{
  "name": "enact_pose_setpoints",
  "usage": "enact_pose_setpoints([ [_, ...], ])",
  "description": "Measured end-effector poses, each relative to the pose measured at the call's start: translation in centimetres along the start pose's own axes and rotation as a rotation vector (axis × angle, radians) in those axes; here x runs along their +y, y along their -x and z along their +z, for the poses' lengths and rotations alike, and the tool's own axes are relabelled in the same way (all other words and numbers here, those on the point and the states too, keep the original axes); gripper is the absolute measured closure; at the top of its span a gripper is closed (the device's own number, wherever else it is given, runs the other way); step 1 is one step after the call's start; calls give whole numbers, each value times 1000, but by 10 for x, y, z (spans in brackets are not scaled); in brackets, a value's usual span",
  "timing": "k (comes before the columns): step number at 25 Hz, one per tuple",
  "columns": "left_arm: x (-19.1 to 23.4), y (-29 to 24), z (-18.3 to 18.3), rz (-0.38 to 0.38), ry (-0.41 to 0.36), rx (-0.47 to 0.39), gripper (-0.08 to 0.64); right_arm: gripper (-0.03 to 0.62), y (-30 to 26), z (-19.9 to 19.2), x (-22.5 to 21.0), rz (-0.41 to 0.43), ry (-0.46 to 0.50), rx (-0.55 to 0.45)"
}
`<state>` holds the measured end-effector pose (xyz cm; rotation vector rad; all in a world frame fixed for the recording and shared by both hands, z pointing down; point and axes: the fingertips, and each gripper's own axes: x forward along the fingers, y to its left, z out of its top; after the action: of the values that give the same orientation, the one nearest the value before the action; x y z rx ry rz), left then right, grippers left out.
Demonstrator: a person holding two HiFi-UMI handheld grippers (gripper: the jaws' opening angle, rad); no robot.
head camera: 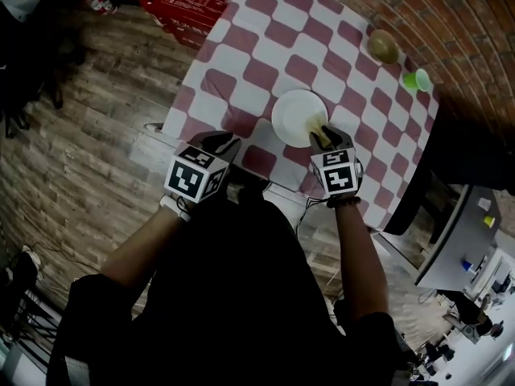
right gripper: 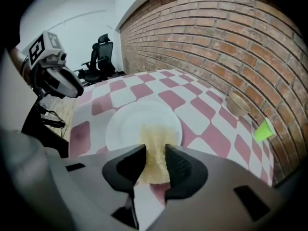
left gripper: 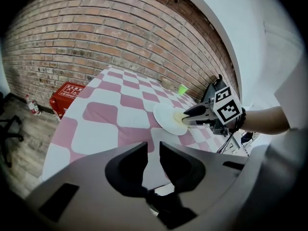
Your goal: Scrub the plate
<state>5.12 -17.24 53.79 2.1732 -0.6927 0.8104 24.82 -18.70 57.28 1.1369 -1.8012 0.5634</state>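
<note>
There is one plate (head camera: 299, 117) on the desk (head camera: 265, 47), white, round and shallow. It sits near the edge closest to the person, on a red-and-white checked cloth. One bowl (head camera: 384, 45), brownish and rounded, and one small green cup (head camera: 417, 79) stand well apart from it, toward the brick wall.

There are two grippers. The right gripper (right gripper: 155, 153) is closed onto a single pale yellow scrubbing pad (right gripper: 154, 143) with a coarse, fibrous look. The pad reaches forward over the near part of the plate. Its rear end is hidden between the dark jaws, and the gripper body cuts off the plate's near rim in the right gripper view. The left gripper (left gripper: 153, 150) hangs beside the desk's edge, left of the plate. Its jaws leave only a narrow slit, with nothing in it but the cloth behind.

On the plank floor lie one red box (head camera: 189, 2) and one small bottle (head camera: 100, 4), whose labels are too small to read. One black office chair (right gripper: 103, 52) stands in the background.
</note>
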Motion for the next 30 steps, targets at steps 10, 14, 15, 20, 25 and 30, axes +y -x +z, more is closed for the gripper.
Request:
enact_pose_setpoints([
  [10,27,22,-6,45,45,-18,472,458,-29,46,-31,-95,67,24],
  [14,32,34,-7,54,50,-23,472,459,-41,71,-10,-76,86,0],
  [15,34,37,-7,58,51,-23,472,458,-43,78,-3,-63,88,-10],
  [20,36,42,-11,64,63,-15,472,458,-43,94,39,67,103,-67],
  [25,29,34,-8,42,71,-31,472,457,-27,81,62,138,136,-83],
  [30,35,38,10,52,71,-72,472,458,12,64,64,163,0,-148],
])
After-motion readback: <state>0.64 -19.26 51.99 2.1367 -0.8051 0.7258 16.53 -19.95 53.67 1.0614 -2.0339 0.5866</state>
